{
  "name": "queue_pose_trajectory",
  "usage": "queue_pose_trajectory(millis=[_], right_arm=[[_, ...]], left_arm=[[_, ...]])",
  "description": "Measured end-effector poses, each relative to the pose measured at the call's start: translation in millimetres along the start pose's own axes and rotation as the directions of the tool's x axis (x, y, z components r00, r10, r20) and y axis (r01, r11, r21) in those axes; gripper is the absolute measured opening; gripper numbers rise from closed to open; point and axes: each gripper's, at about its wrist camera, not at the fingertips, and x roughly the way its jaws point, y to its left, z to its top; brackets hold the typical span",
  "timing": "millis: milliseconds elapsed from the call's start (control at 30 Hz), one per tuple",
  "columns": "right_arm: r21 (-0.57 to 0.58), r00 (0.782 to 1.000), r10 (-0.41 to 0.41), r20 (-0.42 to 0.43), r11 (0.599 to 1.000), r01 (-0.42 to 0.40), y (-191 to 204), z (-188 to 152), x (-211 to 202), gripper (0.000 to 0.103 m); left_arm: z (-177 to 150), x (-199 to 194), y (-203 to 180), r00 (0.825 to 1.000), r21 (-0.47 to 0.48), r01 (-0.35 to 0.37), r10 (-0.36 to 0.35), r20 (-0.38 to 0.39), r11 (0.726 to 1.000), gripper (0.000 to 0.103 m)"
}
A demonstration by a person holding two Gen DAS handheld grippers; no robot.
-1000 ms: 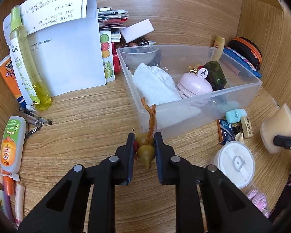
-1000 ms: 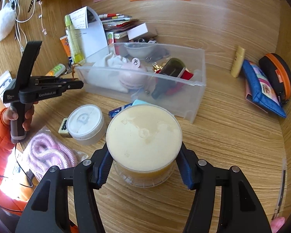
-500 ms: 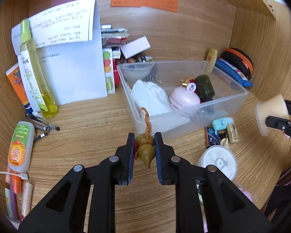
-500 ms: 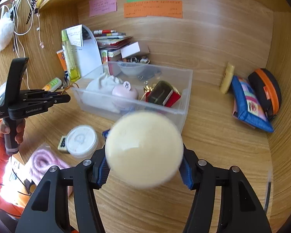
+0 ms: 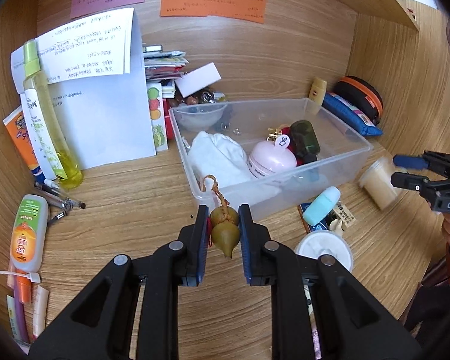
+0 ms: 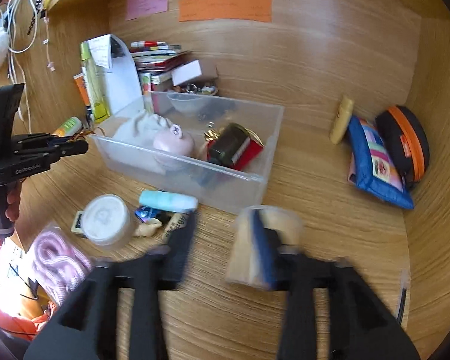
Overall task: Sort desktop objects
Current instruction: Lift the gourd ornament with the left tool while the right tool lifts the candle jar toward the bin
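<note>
My left gripper [image 5: 223, 208] is shut on a small olive gourd charm [image 5: 225, 231] with a braided cord, held just in front of the clear plastic bin [image 5: 330, 174]. That bin holds a white cloth, a pink round case and a dark green bottle. My right gripper [image 6: 223, 219] is blurred and its jaws are opening. Nothing lies between its fingers. The cream-filled jar [image 6: 267, 249] sits tilted against the outer side of the right finger. In the left wrist view the jar [image 5: 375, 183] hangs tilted at the tips of the right gripper [image 5: 395, 169].
A white lidded tub [image 6: 105, 220], a light blue case [image 6: 168, 201] and small items lie in front of the bin. Pink rope [image 6: 57, 258] is at the left. A blue pouch [image 6: 375, 162] and an orange-trimmed case [image 6: 405, 147] rest at the right wall. Bottles and papers stand at the left.
The right jaws have widened and the cream jar has slipped from between them to the right finger's outer side. The left gripper keeps its hold on the gourd and has risen slightly.
</note>
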Motion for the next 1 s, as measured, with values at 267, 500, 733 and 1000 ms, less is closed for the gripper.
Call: queue_pose_trajectory(millis=[267,500,733,1000], right_arm=[[0.047,0.982,-0.187,-0.024,0.981,0.188,-37.8,-6.2,13.1,0.067],[0.182,0.973,-0.183,-0.144,0.961,0.207,-85.4,-24.9,36.2,0.069],[0.187,0.976,-0.173,-0.131,0.963,0.195,-84.6,-33.3,38.6,0.068],[0.167,0.982,-0.151,-0.110,0.972,0.168,-68.6,-33.4,32.2,0.065]], left_arm=[[4.6,2.4,-6.5,1.000,0.004,0.022,-0.022,0.008,1.000,0.018],[6.1,10.5,-11.1,1.000,0.005,0.030,-0.030,-0.005,1.000,0.018],[9.8,13.5,-16.5,0.999,0.004,0.048,-0.048,-0.010,0.999,0.018],[15.1,9.4,-24.2,0.998,0.018,0.063,-0.063,0.007,0.998,0.018]])
